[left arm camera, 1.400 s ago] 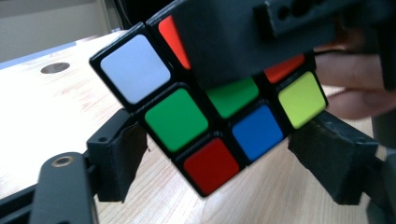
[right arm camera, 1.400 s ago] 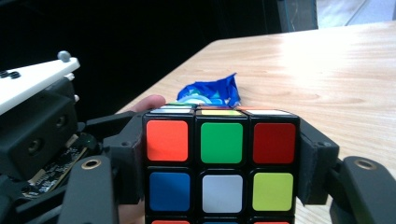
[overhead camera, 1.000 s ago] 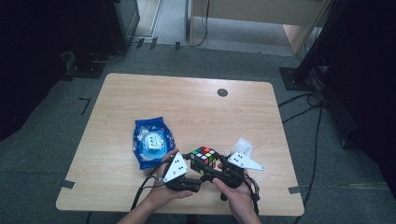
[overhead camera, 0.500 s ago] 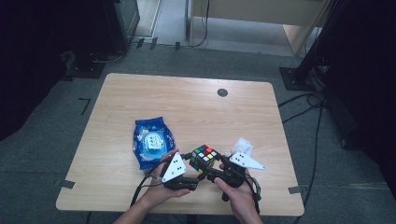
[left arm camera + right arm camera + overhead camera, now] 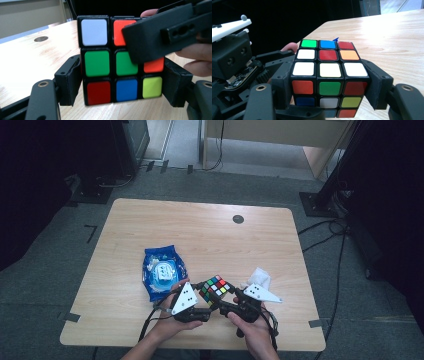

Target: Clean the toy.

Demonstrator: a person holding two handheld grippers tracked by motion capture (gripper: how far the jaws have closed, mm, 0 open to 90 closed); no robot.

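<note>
— Wooden table (image 5: 150,225) on grey carpet, dark stands around it. What sits on the top?

— Near the front edge, a cube (image 5: 215,289) with mixed colours, held between two hand-held grippers. Left of it lies a blue packet (image 5: 161,271); right of it, a crumpled white tissue (image 5: 259,276). A small round hole (image 5: 238,219) is set in the far part of the top.

— Who has the cube?

— Both, it seems. The right gripper (image 5: 329,82) has a jaw against each side of the cube's upper layer, pads pressed flat to it; its own view shows white stickers on top and red, green, dark red just below. A jaw of the left gripper crosses beneath.

— And the left gripper (image 5: 122,87)?

— Its jaws have just been closing, with the cube between them. They bracket the bottom row: red, blue, yellow-green. The left pad sits tight at the cube's edge; the right one looks to touch too, so it grips that lower layer.

— Is the cube on the table?

— At or just above it, I cannot tell which. The right gripper's jaw covers part of its upper right face in the left gripper view.

— Hands?

— One hand (image 5: 172,322) behind each tool, forearms entering from the near edge.
</note>
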